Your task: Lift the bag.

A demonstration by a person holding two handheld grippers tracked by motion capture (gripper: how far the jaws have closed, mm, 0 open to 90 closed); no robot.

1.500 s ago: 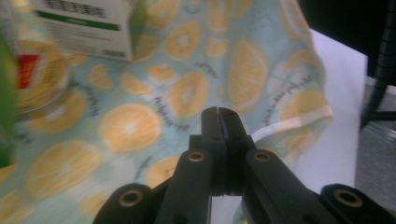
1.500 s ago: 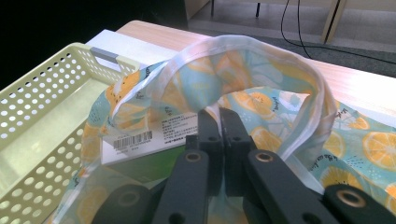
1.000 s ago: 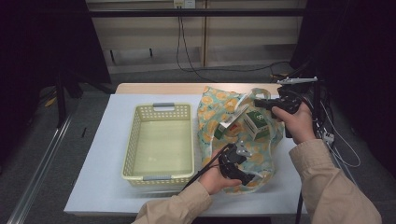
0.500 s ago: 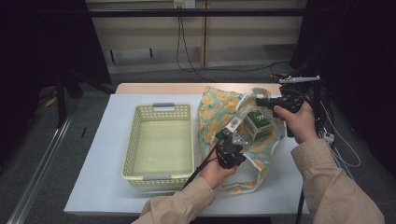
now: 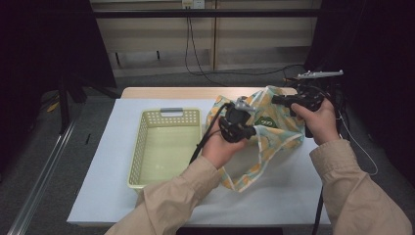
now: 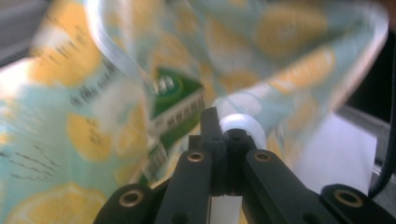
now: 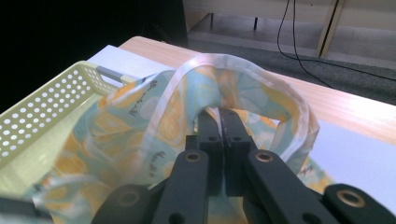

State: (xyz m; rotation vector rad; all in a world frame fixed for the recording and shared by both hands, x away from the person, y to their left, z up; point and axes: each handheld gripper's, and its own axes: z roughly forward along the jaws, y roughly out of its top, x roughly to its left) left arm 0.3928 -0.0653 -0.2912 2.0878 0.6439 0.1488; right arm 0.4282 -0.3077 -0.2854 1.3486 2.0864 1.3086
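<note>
the left gripper [image 5: 243,128] has risen from the near edge of the bag [image 5: 266,128] to its middle over the last second, and it now sits higher and further from the person, with a green carton [image 5: 266,122] showing in the bag's mouth where earlier it lay lower among the folds. i read that as the carton being drawn up and out of the bag, probably on its way to the basket [image 5: 166,147] just to the left on the white mat [image 5: 112,161], though it has not cleared the fabric yet. in the left gripper view the jaws stand together on a white round cap [image 6: 243,128], which looks like the carton's spout, with the carton [image 6: 180,105] tilted just behind it and lemon-print cloth all round. the picture is blurred, so i cannot say how deep the grip is. the right gripper [image 5: 286,100] has stayed at the far right rim of the bag, holding it up. in the right gripper view its jaws are pressed together with the bag's edge [image 7: 205,109] pinched between them, and the white-trimmed rim [image 7: 243,70] arches open above. the bag stands part raised off the mat, right of the basket, touching its side or nearly so.
</note>
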